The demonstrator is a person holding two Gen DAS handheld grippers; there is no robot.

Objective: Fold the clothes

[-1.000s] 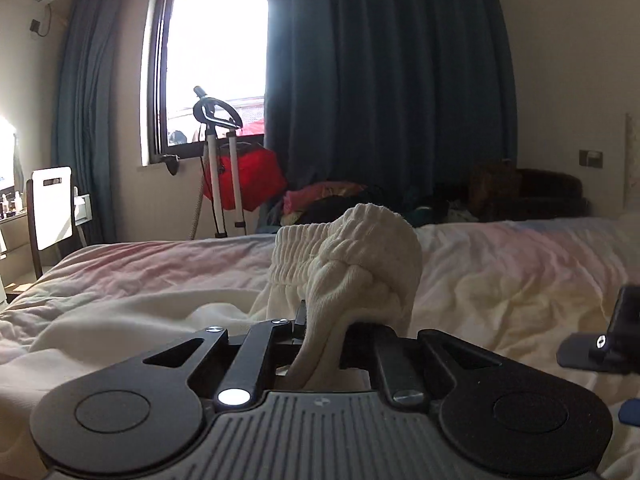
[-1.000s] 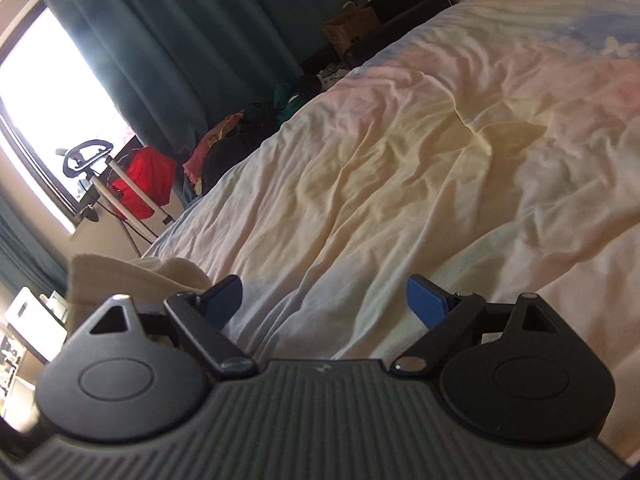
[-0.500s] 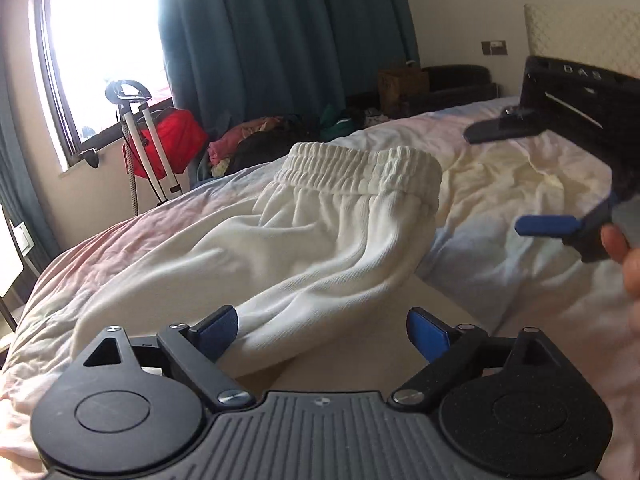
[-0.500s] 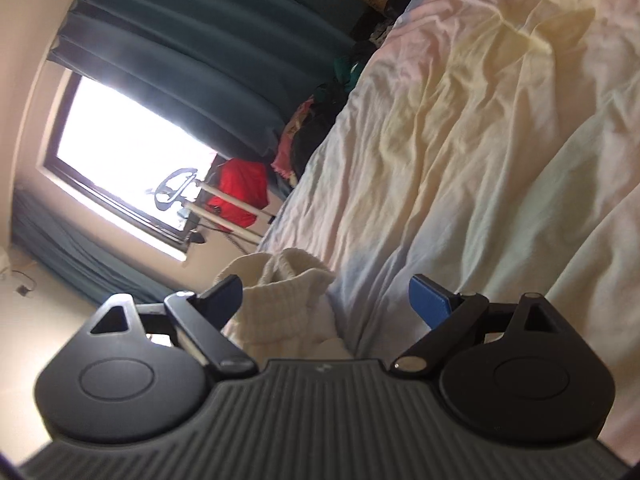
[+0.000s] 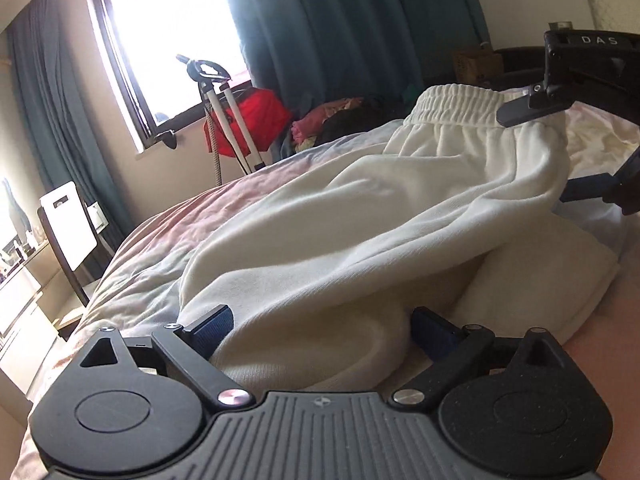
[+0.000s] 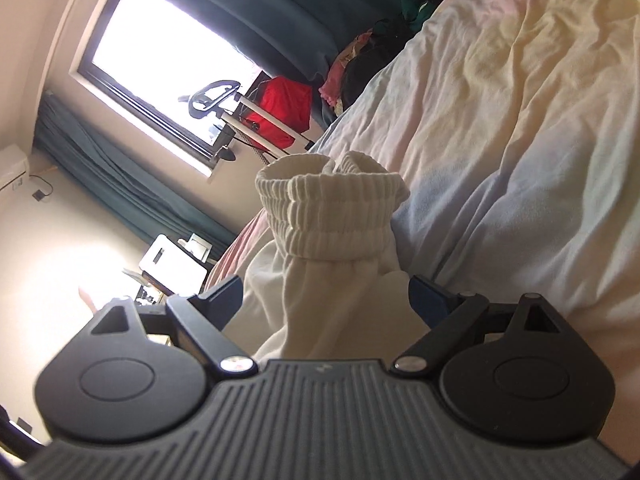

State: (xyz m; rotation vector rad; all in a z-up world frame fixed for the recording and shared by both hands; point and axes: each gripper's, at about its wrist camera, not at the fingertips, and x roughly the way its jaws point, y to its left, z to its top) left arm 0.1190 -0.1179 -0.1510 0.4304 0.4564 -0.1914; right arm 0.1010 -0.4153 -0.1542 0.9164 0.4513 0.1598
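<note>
A white garment (image 5: 360,216) with a ribbed elastic waistband (image 5: 460,104) lies spread on the bed. My left gripper (image 5: 320,328) is open, and a fold of the garment's near end lies between its blue pads (image 5: 212,326). In the right wrist view the bunched waistband (image 6: 332,208) stands up between the fingers of my right gripper (image 6: 326,296), which is open. From the left wrist view the right gripper (image 5: 536,156) straddles the waistband's right corner, one finger above it and one below.
The bed's pastel duvet (image 6: 520,120) is wrinkled and stretches far right. Beyond the bed stand a window (image 5: 172,40), dark teal curtains (image 5: 360,28), a red bag on a stand (image 5: 248,120), a heap of clothes (image 5: 336,116) and a chair (image 5: 68,220) at left.
My left gripper let go of the bunched waistband and now sits open at the garment's near end. The garment has dropped flat. My right gripper moved in around the waistband.
</note>
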